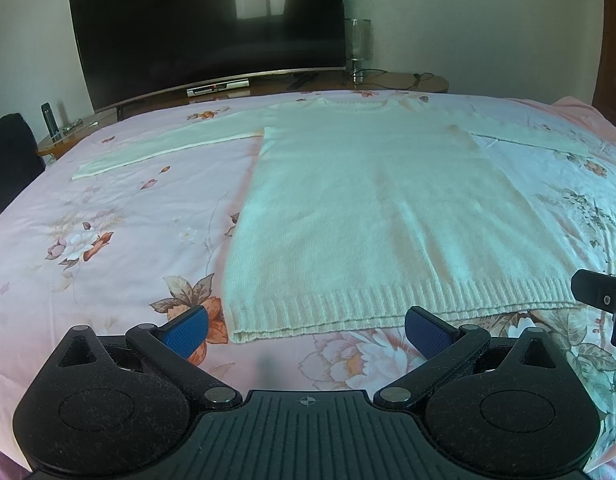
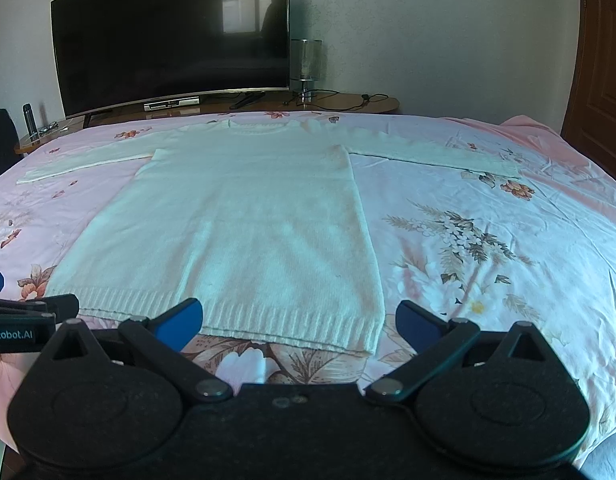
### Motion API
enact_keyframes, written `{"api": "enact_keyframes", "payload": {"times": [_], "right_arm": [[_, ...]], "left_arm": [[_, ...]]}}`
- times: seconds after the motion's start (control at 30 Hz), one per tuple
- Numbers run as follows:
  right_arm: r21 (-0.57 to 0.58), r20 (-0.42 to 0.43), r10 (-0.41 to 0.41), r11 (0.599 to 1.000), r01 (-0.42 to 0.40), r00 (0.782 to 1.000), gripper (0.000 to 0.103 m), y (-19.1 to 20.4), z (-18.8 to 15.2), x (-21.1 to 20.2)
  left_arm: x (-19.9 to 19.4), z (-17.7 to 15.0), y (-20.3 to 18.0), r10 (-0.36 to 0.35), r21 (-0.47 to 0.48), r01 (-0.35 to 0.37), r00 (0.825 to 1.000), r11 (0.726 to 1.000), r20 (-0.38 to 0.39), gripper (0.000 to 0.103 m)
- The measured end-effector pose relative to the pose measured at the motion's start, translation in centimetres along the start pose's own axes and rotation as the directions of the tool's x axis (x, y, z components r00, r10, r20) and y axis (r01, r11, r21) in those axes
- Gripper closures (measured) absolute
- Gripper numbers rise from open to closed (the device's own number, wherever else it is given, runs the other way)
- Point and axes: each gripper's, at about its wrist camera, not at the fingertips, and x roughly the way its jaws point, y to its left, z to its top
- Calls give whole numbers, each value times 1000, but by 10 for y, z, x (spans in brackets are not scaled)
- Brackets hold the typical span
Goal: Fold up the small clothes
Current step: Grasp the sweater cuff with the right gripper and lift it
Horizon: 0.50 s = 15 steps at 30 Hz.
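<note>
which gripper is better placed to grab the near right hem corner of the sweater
Right. The right gripper, jaws open, frames the near right corner of the white knitted sweater on the pink floral bedsheet. The left gripper, also open, sits before the opposite corner.

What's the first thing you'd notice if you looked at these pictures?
A big white sweater lies flat in the middle of a pink flowery bed, sleeves spread wide. Behind the bed stands a huge dark TV. Up close, the left gripper and right gripper wait open by the sweater's hem.
</note>
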Motion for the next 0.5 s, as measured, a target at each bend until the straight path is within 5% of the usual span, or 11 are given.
{"api": "enact_keyframes", "payload": {"times": [0.33, 0.5], "right_arm": [[-1, 27, 28, 1000, -28, 999, 0, -2, 0, -3], [-1, 79, -60, 998, 60, 995, 0, -9, 4, -2]], "left_arm": [[-4, 2, 4, -22, -34, 23, 999, 999, 36, 0], [10, 16, 10, 6, -42, -4, 999, 999, 46, 0]]}}
